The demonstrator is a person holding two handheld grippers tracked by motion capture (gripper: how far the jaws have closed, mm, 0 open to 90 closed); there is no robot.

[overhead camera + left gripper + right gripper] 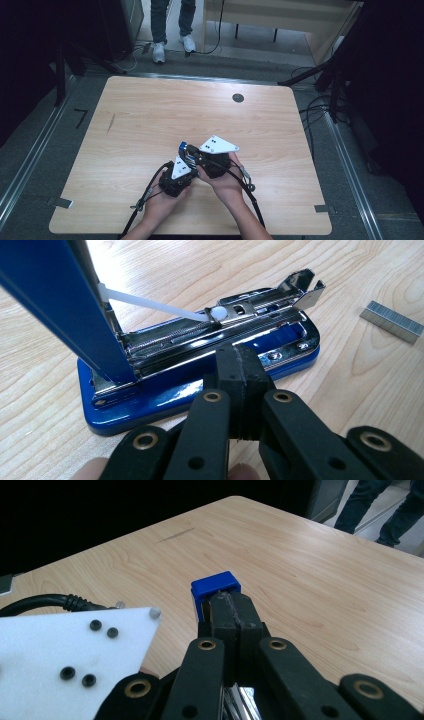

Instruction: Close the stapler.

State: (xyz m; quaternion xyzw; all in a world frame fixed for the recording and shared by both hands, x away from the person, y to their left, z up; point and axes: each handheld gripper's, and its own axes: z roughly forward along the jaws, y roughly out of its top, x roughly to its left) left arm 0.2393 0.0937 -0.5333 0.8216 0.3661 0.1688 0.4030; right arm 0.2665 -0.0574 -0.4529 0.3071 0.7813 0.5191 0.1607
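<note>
One open blue stapler (200, 370), lid (216, 587) upright, base flat along the table (150, 110).

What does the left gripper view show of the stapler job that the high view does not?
Left gripper view: the stapler's open metal magazine, its blue base, a white pusher rod and a loose strip of staples on the wood. High view: both hands, the right gripper, a standing person's legs. Both: the left gripper, shut, the raised blue stapler lid, the wooden table.
</note>
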